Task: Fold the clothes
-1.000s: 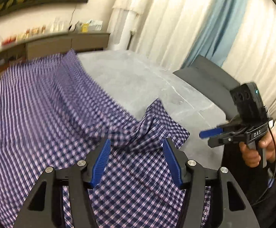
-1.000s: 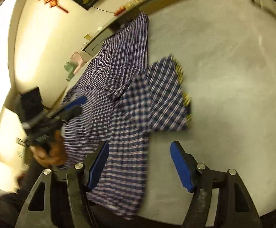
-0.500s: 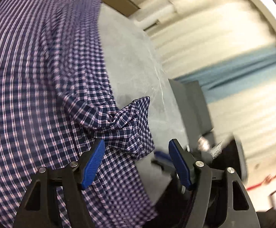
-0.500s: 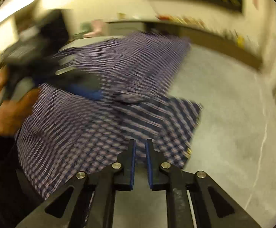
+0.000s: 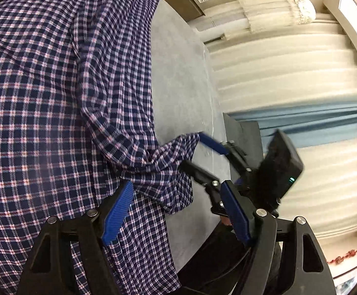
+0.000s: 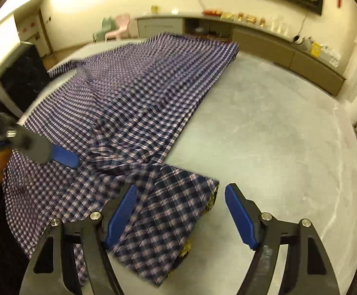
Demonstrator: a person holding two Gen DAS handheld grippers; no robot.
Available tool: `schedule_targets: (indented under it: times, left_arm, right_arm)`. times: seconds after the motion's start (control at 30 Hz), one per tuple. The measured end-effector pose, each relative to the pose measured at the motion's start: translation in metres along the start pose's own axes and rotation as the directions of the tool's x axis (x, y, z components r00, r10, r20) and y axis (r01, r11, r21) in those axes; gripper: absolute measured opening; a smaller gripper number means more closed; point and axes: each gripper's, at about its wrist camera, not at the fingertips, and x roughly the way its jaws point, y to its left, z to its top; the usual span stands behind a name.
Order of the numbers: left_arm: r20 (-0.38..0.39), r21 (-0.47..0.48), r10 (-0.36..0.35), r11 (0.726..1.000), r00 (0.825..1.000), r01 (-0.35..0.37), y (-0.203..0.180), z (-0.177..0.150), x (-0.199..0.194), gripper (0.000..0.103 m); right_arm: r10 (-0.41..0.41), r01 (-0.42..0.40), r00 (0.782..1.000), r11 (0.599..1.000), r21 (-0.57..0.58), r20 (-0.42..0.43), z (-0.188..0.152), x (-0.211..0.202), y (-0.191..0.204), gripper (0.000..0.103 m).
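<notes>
while both tools hang open, the checked shirt (image 6: 139, 103) lies spread on the grey table (image 6: 276, 132), its cuff end between the right gripper (image 6: 180, 211) fingers. the left gripper (image 5: 176, 211) hovers wide over the bunched sleeve (image 5: 153, 162), gripping nothing. if the right one closes on just one layer, i'd guess the sleeve drags crooked and wrinkles the fold.
</notes>
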Motion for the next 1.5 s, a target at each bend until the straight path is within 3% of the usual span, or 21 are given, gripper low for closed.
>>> schedule_targets:
  times: [0.03, 0.07, 0.1, 0.27, 0.47, 0.5, 0.53, 0.6, 0.63, 0.7, 0.83, 0.93, 1.03, 1.07, 1.13, 1.17, 1.23, 1.27, 1.33, 1.43, 1.5]
  left_arm:
    - [0.007, -0.012, -0.004, 1.0, 1.0, 0.004, 0.003, -0.001, -0.005, 0.074]
    - [0.014, -0.025, -0.009, 1.0, 1.0, 0.009, 0.004, 0.0, -0.007, 0.074]
    - [0.023, -0.04, -0.015, 0.999, 1.0, 0.016, 0.007, 0.0, -0.011, 0.074]
    - [-0.008, -0.067, -0.002, 0.998, 1.0, 0.002, 0.007, -0.011, -0.006, 0.076]
    - [-0.015, -0.049, 0.059, 0.997, 0.998, -0.059, 0.0, -0.036, 0.004, 0.074]
    - [0.009, -0.037, 0.098, 0.995, 0.995, -0.098, 0.002, -0.042, 0.003, 0.063]
    - [0.033, -0.025, 0.138, 0.99, 0.99, -0.138, 0.004, -0.047, 0.002, 0.041]
    - [0.031, -0.002, 0.198, 0.98, 0.98, -0.198, 0.007, -0.054, 0.003, 0.016]
    - [0.027, 0.002, 0.205, 0.979, 0.978, -0.205, 0.008, -0.056, 0.002, 0.016]
    - [0.037, 0.02, 0.204, 0.979, 0.978, -0.205, 0.007, -0.058, -0.005, 0.016]
    - [0.027, 0.069, 0.2, 0.977, 0.98, -0.201, 0.002, -0.06, -0.015, 0.016]
    - [0.012, 0.077, 0.319, 0.945, 0.948, -0.319, 0.006, -0.069, -0.006, 0.016]
    - [0.139, 0.12, 0.377, 0.911, 0.916, -0.394, -0.01, -0.072, -0.024, 0.018]
    - [0.195, 0.155, 0.358, 0.908, 0.913, -0.389, -0.022, -0.073, -0.033, 0.019]
    - [0.27, 0.261, 0.246, 0.912, 0.931, -0.317, -0.047, -0.075, -0.044, 0.031]
    - [0.266, 0.308, 0.193, 0.911, 0.944, -0.273, -0.055, -0.077, -0.043, 0.032]
    - [0.17, 0.376, 0.115, 0.91, 0.979, -0.172, -0.063, -0.08, -0.025, 0.035]
    - [0.126, 0.387, 0.112, 0.909, 0.986, -0.153, -0.062, -0.082, -0.014, 0.035]
    - [0.069, 0.389, 0.171, 0.903, 0.983, -0.185, -0.056, -0.083, 0.008, 0.035]
    - [0.012, 0.361, 0.292, 0.891, 0.956, -0.277, -0.037, -0.08, 0.032, 0.034]
    - [0.002, 0.367, 0.295, 0.888, 0.955, -0.275, -0.032, -0.082, 0.035, 0.031]
  right_arm:
    - [0.039, -0.039, 0.999, 0.999, 0.015, -0.001, 0.002, 0.001, -0.003, 0.053]
    - [0.067, -0.067, 0.998, 0.998, 0.02, 0.007, 0.0, -0.004, 0.0, 0.02]
    - [0.075, -0.075, 0.997, 0.997, 0.008, 0.027, 0.0, -0.012, 0.006, 0.014]
    - [0.184, -0.167, 0.972, 0.978, -0.124, 0.148, -0.023, -0.066, 0.066, 0.011]
    - [0.306, -0.288, 0.949, 0.939, -0.188, 0.074, -0.065, -0.09, 0.109, 0.011]
    - [0.319, -0.305, 0.947, 0.933, -0.193, 0.042, -0.069, -0.085, 0.114, 0.012]
    - [0.33, -0.321, 0.944, 0.927, -0.196, 0.014, -0.071, -0.083, 0.117, 0.012]
    - [0.372, -0.373, 0.927, 0.905, -0.204, -0.042, -0.073, -0.082, 0.12, 0.012]
    - [0.406, -0.407, 0.913, 0.892, -0.197, -0.043, -0.073, -0.09, 0.115, 0.012]
    - [0.474, -0.469, 0.881, 0.868, -0.164, -0.01, -0.069, -0.111, 0.1, 0.025]
    - [0.368, -0.365, 0.93, 0.928, -0.071, 0.021, -0.049, -0.106, 0.067, 0.045]
    - [0.272, -0.272, 0.962, 0.962, 0.001, 0.033, -0.034, -0.099, 0.042, 0.045]
    - [0.173, -0.176, 0.984, 0.982, 0.074, 0.038, -0.018, -0.092, 0.018, 0.045]
    - [0.134, -0.138, 0.99, 0.986, 0.089, 0.049, -0.003, -0.089, 0.008, 0.045]
    - [0.088, -0.097, 0.992, 0.99, 0.106, 0.09, 0.033, -0.083, -0.008, 0.045]
    - [0.07, -0.083, 0.991, 0.99, 0.114, 0.114, 0.054, -0.079, -0.017, 0.045]
    - [0.008, -0.022, 0.991, 0.995, 0.101, 0.131, 0.093, -0.057, -0.033, 0.045]
    - [-0.024, 0.011, 0.99, 0.996, 0.093, 0.137, 0.113, -0.045, -0.041, 0.045]
    - [-0.071, 0.062, 0.989, 0.996, 0.07, 0.131, 0.148, -0.019, -0.053, 0.045]
    - [-0.099, 0.097, 0.989, 0.995, 0.026, 0.107, 0.199, 0.042, -0.069, 0.045]
    - [-0.093, 0.094, 0.993, 0.996, 0.001, 0.073, 0.225, 0.079, -0.076, 0.045]
